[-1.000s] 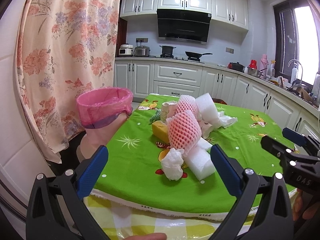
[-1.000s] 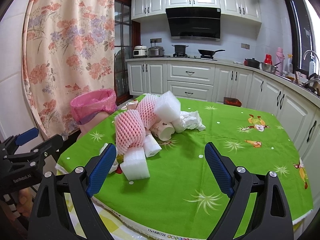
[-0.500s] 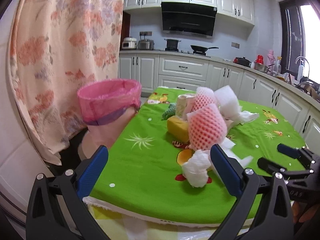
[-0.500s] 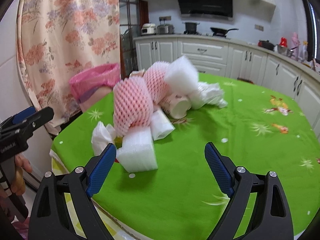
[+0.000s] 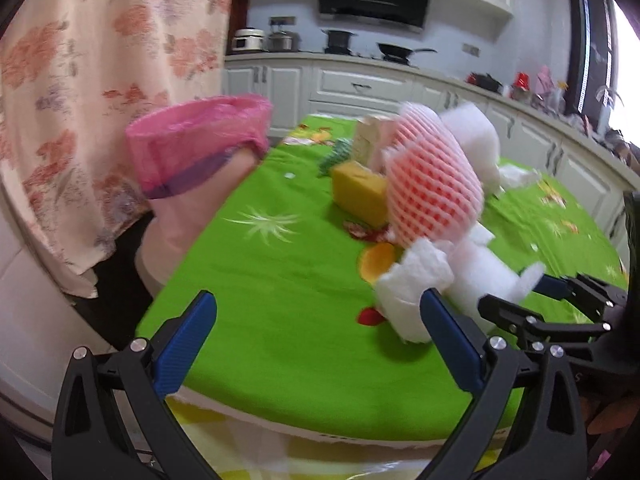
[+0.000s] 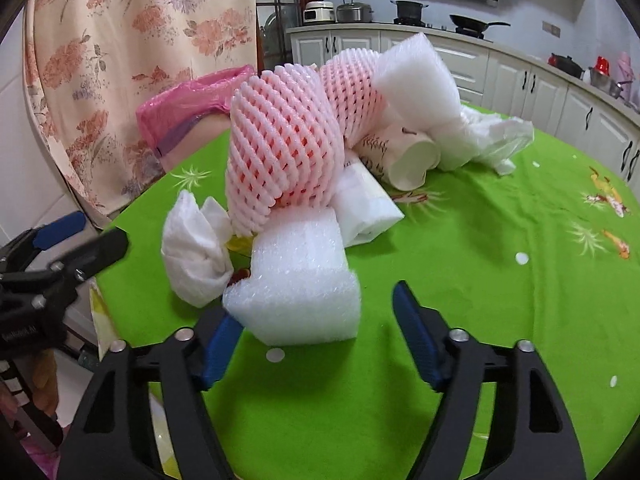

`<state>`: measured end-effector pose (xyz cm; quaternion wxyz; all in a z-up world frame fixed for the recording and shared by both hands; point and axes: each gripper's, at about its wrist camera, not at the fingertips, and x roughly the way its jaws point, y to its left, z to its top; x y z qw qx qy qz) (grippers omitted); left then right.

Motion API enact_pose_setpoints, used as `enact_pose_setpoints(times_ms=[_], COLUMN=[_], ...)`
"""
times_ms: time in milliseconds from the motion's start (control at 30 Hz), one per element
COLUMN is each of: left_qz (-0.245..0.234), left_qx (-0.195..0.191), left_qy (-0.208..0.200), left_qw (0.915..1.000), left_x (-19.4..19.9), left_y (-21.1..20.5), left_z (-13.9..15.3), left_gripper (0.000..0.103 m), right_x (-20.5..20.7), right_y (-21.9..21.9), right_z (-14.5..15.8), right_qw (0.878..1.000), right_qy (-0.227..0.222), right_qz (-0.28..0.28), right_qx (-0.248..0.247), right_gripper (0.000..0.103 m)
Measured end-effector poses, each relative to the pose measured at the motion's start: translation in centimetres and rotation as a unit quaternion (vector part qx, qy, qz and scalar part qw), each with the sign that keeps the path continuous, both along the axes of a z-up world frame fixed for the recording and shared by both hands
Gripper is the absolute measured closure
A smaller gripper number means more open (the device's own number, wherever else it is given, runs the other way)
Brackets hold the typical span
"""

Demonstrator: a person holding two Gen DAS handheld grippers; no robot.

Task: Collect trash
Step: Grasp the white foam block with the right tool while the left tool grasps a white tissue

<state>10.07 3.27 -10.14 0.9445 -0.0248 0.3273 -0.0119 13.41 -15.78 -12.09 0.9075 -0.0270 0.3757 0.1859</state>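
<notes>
A heap of trash lies on the green tablecloth: a pink foam fruit net, a white foam block, a crumpled tissue, a paper cup and a yellow sponge. My right gripper reaches the foam block's near end. Its jaws are closing, the left finger by the block's corner and the right finger still apart from it. My left gripper is open over bare cloth, with the tissue beside its right finger. A pink-lined bin stands off the table's left edge.
A floral curtain hangs behind the bin. More foam and a white plastic bag lie at the back of the heap. White kitchen cabinets line the far wall. The table's near edge runs just under both grippers.
Both grippers have come down and closer to the heap. The right gripper's jaws have narrowed from wide open, now at the foam block. The left jaws stay wide.
</notes>
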Motion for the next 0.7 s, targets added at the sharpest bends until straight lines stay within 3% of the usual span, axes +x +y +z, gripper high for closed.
enact_pose_setpoints(times_ms=[67,133,267,367,433,700], left_qz=[-0.007,-0.020,-0.034,-0.044,-0.051,-0.065], left_qx=[0.007,0.009,0.014,0.028,0.041,0.039], left_qy=[0.003,0.009,0.016,0.021,0.027,0.048], left_qw=[0.9999,0.9997,0.9992,0.9984,0.9975,0.9960], left_x=[0.2,0.6,1.9,3.1,3.7,4.2], left_y=[-1.0,-2.1,-3.9,-5.4,-6.4,-7.7], left_z=[-0.2,-0.3,-0.6,-1.0,-1.4,-2.4], left_gripper=[0.005,0.005,0.005,0.011,0.017,0.068], right_x=[-0.4,-0.7,-1.2,-1.4,-1.3,-1.5], right_y=[-0.4,-0.5,-3.0,-4.8,-5.6,-6.6], right_z=[0.2,0.6,1.5,2.0,2.1,2.6], right_qw=[1.000,1.000,0.999,0.998,0.997,0.996], right_qy=[-0.005,-0.020,-0.034,-0.042,-0.043,-0.051], right_qz=[0.012,0.003,-0.011,-0.030,-0.039,-0.063], right_qx=[0.014,-0.001,0.025,0.038,0.044,0.031], right_gripper=[0.054,0.054,0.055,0.055,0.055,0.055])
